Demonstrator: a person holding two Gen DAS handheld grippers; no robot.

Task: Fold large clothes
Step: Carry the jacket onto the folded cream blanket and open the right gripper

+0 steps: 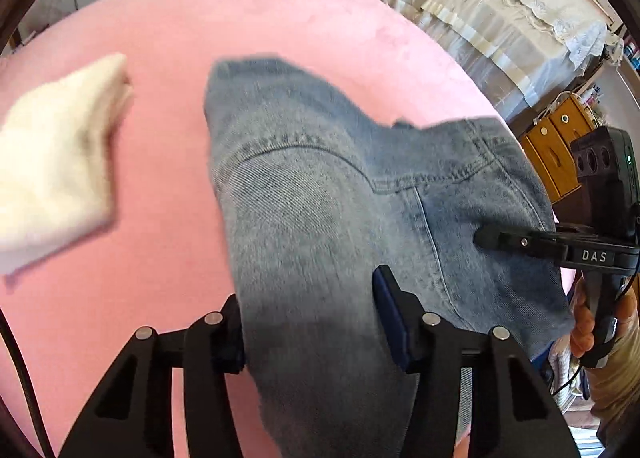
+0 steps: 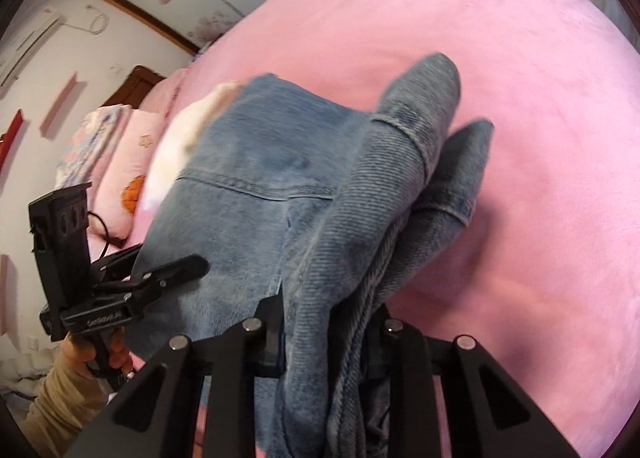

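L wrist view: left gripper (image 1: 312,332) has its jaws pinching a bunched fold of the blue jeans (image 1: 320,194), which hang over the pink bed (image 1: 168,186) w/ a folded white cloth (image 1: 56,162) lying well apart to the left. R wrist view: right gripper (image 2: 328,332) has its jaws clamped on a thick wad of denim (picture blurred), the left one beside it gripping the same garment.

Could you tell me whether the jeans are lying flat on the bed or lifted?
Lifted: the jeans hang bunched between both hand-held grippers, above the pink bed.
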